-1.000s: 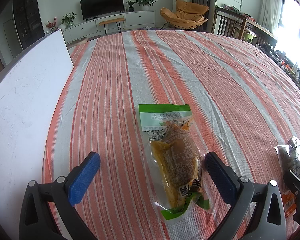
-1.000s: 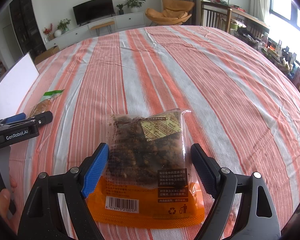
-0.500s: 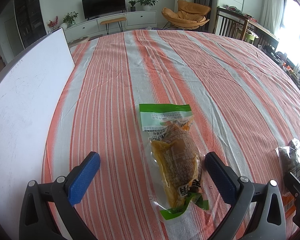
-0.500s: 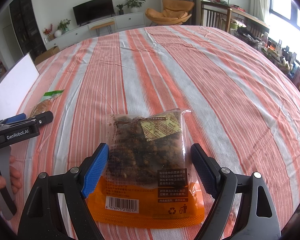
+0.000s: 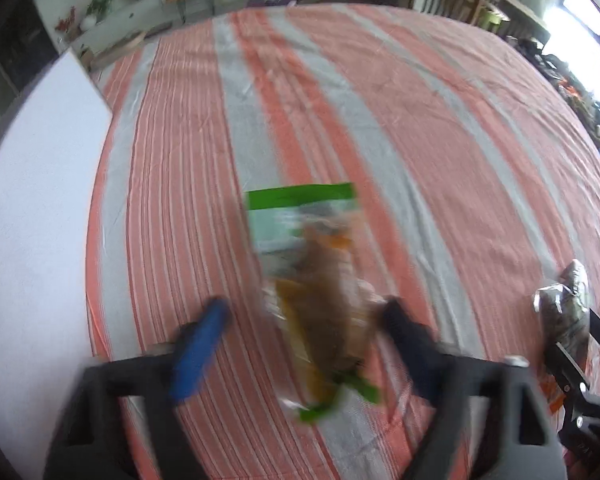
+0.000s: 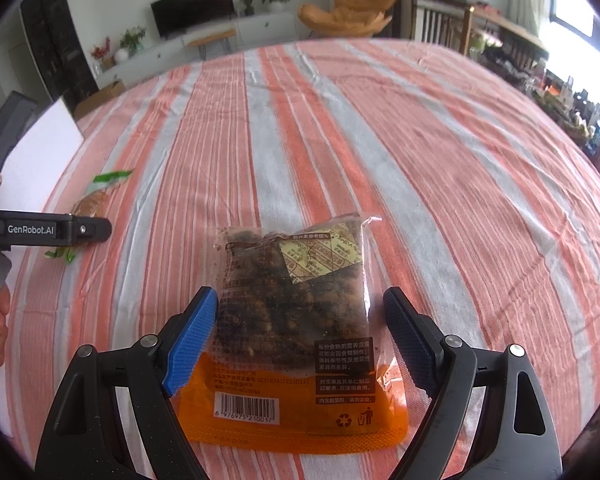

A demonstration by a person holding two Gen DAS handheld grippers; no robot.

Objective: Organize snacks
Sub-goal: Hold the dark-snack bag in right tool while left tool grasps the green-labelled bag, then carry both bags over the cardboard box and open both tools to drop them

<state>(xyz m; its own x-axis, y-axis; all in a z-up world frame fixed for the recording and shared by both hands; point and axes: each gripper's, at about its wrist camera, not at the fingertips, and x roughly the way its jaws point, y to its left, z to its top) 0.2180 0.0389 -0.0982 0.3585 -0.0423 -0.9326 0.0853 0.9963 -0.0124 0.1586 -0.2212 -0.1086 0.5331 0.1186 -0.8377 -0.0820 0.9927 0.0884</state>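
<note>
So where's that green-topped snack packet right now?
The green-topped packet lies on the striped tablecloth between the left gripper fingers, beside the white board.

Striped tablecloth (image 6: 440, 184), white board (image 5: 32, 216), television (image 6: 193, 7).

Glossy plastic snack packet (image 6: 296, 320), woven cloth tablecloth (image 6: 440, 184)

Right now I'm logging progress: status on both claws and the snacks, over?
Both claws open. Left claw straddles green-topped snack pack, view blurred. Right claw straddles orange-bottomed snack bag. Both flat on striped tablecloth.
</note>
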